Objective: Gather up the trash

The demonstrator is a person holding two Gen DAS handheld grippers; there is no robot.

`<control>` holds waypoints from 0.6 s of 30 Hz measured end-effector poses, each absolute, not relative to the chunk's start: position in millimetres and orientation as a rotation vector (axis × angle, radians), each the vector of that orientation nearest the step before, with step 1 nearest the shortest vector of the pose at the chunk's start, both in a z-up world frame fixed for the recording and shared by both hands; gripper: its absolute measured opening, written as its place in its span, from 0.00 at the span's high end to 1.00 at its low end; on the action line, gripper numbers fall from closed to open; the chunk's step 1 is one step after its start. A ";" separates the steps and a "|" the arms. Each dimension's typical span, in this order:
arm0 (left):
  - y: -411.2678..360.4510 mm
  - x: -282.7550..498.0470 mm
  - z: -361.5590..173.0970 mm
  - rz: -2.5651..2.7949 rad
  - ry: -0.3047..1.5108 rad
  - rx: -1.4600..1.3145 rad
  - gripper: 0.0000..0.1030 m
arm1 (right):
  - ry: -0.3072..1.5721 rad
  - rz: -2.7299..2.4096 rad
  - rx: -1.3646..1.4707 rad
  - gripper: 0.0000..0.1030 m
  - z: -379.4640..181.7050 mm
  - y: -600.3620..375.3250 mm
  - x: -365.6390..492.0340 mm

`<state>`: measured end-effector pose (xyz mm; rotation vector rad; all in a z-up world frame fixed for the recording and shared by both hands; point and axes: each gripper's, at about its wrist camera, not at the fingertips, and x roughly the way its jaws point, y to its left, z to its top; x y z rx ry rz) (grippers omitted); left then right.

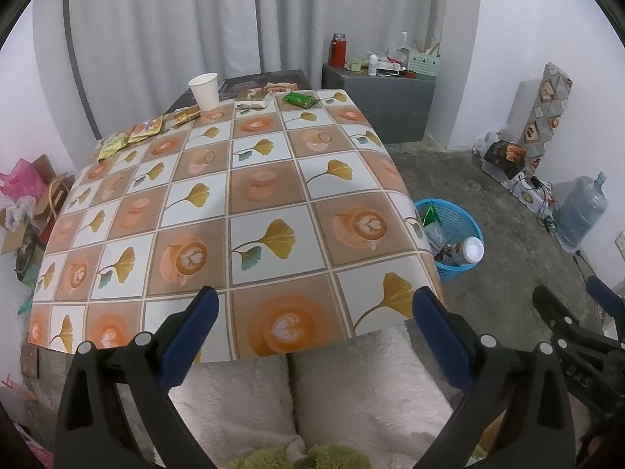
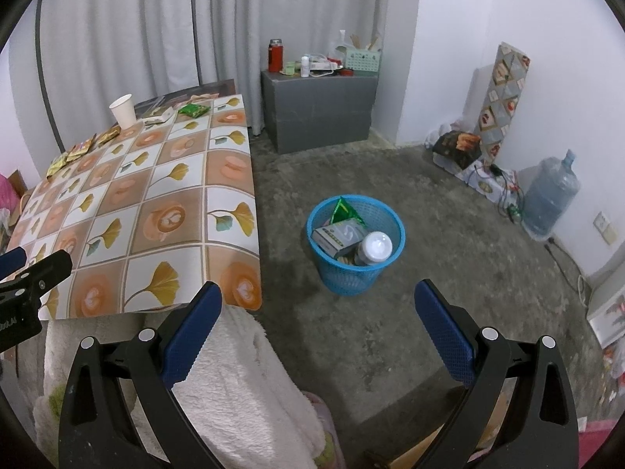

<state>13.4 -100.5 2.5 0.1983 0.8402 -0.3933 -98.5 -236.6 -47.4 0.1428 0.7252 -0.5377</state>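
Observation:
A white paper cup (image 1: pixel 204 91) stands at the far edge of the patterned table (image 1: pixel 234 211). Beside it lie yellow snack wrappers (image 1: pixel 133 136), a pale carton (image 1: pixel 254 101) and a green packet (image 1: pixel 300 99). On the floor right of the table sits a blue mesh bin (image 2: pixel 354 243) holding a bottle (image 2: pixel 374 248), a box and a green wrapper. My left gripper (image 1: pixel 314 308) hangs open over the table's near edge, empty. My right gripper (image 2: pixel 318 303) is open and empty, over the floor short of the bin (image 1: pixel 455 240).
A grey cabinet (image 2: pixel 318 107) with a red flask and clutter stands behind the table. A water jug (image 2: pixel 549 195), a patterned roll (image 2: pixel 502 93) and cables sit along the right wall. Fluffy white fabric (image 1: pixel 343 387) lies below both grippers. Boxes and a pink bag (image 1: pixel 21 183) crowd the left.

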 end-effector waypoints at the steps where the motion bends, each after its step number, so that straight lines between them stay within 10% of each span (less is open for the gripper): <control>1: -100.3 11.7 2.5 -0.395 0.839 0.199 0.05 | 0.724 -0.540 0.144 0.08 -47.8 -237.4 -99.7; 18: -98.8 14.2 11.0 -0.392 0.824 0.211 0.05 | 0.723 -0.542 0.147 0.08 -46.5 -242.5 -104.6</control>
